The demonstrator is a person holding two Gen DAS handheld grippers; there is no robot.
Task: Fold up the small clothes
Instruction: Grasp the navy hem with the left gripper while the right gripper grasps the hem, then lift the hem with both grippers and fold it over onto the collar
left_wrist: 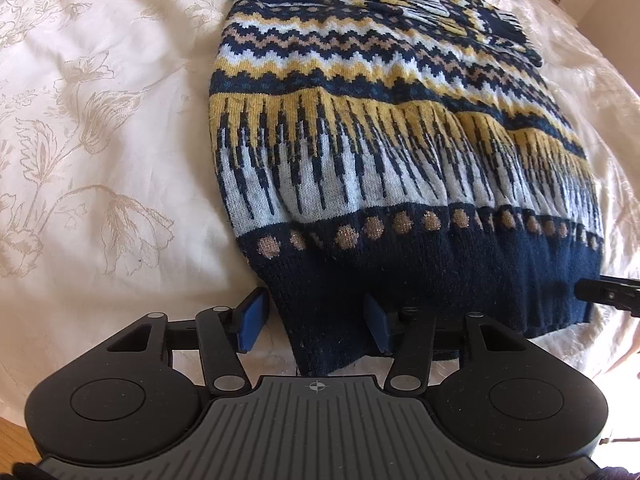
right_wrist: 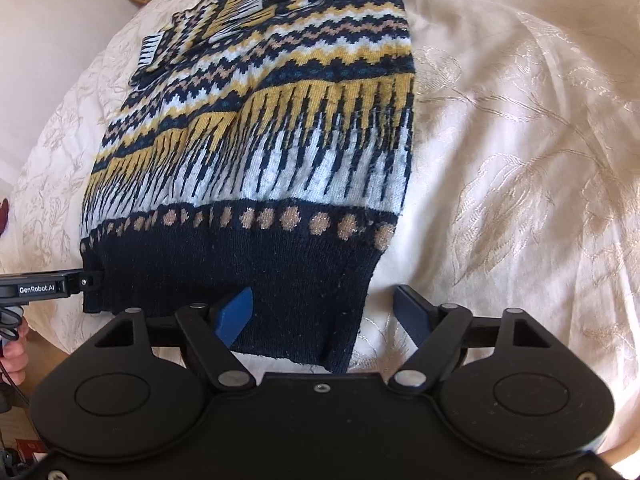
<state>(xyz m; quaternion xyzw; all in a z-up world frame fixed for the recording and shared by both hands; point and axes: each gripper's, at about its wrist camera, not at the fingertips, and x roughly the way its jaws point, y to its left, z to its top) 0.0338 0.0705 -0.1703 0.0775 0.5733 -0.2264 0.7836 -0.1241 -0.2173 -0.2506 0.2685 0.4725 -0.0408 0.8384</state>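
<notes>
Left wrist view: sweater (left_wrist: 360, 152) lies flat on the bedspread (left_wrist: 100, 140), sleeves folded in at 12 o'clock, hem nearest. Left gripper (left_wrist: 314, 326) has jaws wide apart, straddling the hem's left corner, not closed on it.

Right wrist view: right gripper (right_wrist: 324, 318) likewise spread around the right hem corner, gripping nothing. Step looks like: grab hem. Next needs both to pinch, then lift twd collar.

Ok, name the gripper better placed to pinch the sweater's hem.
Neither clearly: left gripper and right gripper are both open, each straddling its own hem corner of the sweater.
</notes>
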